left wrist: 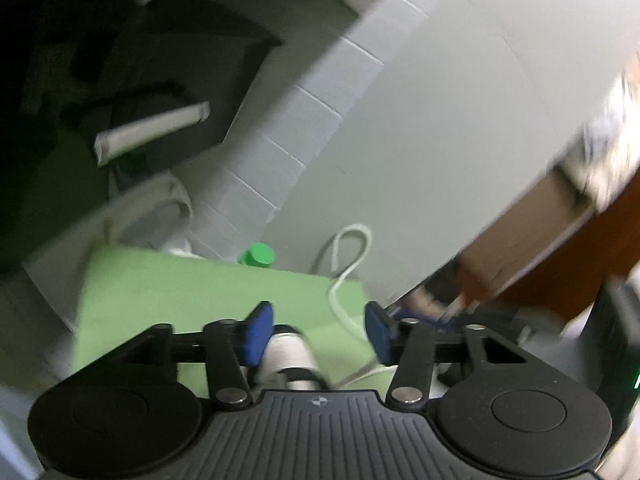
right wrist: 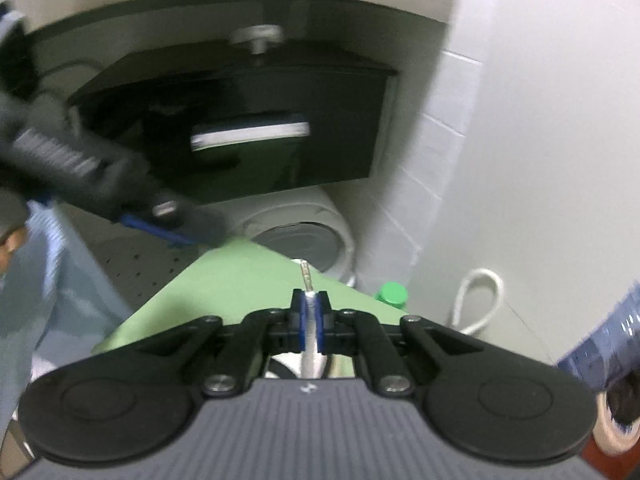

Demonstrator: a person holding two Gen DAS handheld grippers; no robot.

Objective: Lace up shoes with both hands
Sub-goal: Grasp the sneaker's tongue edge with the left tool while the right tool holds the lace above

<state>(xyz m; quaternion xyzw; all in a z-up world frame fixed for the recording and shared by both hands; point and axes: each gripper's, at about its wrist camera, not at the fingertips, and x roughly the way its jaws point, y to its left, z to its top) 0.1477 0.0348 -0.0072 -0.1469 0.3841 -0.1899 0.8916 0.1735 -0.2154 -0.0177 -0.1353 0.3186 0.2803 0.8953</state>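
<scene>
White tiled wall behind a green bench [right wrist: 240, 276]. Right tool [right wrist: 311, 320] clenched on a white shoelace [right wrist: 309, 300], tip poking forward. Left tool [left wrist: 318, 332] released, pads apart; blurred white shoe part [left wrist: 290, 350] between them, untouched.

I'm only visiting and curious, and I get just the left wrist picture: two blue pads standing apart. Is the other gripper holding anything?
Observer: Yes. The right gripper is shut on a white shoelace.
Operator: Which end of it?
Observer: Near the end. Its clear tip pokes out just past the pads.
Operator: Pointing where?
Observer: Forward, over the green mat.
Operator: Can you see my gripper from there?
Observer: Yes, the left gripper shows blurred by the mat's far corner.
</scene>
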